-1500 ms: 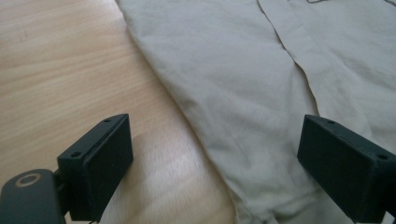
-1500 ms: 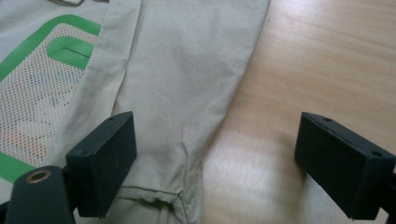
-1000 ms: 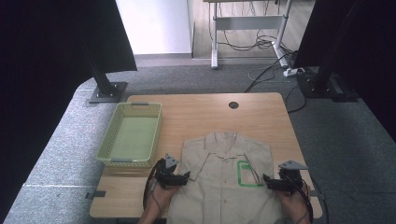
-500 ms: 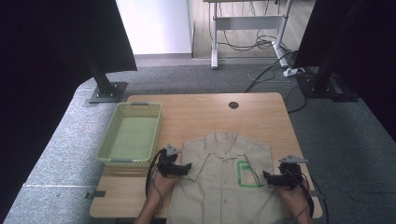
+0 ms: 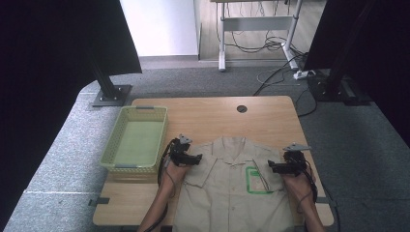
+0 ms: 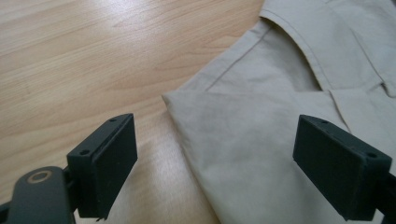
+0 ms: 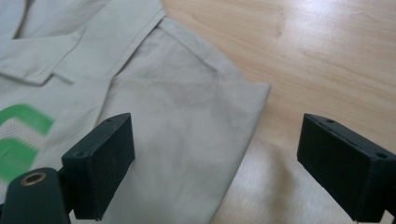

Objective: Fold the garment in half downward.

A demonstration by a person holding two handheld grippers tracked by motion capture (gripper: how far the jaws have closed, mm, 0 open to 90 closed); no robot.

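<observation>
Two grippers over one wooden worktop [image 5: 212,113], largest item on it a beige short-sleeved shirt [image 5: 227,193] laid flat, front up, collar toward the far edge, hem running off the near edge, body centred between left and right edges. Green outlined pocket patch [image 5: 255,180] on the chest, on the side nearer the right edge. Pale green plastic basket [image 5: 112,153] sits along the left edge, just beside the shirt's sleeve, nothing visible inside. Round cable hole [image 5: 241,108] near the far edge, well apart from the shirt

Left gripper [image 5: 194,158] hovers at the shirt's shoulder on the basket side, forearm coming in from the near edge; in the left gripper view the jaws stand wide apart with the sleeve corner [image 6: 170,100] and bare wood between them, nothing gripped, pads clear of the cloth. Right gripper [image 5: 271,166] hovers at the opposite shoulder near the right edge; its jaws have just been closing slightly but remain wide, in the right gripper view the other sleeve corner [image 7: 264,88] lies between them, pads not pressing on it, nothing held
</observation>
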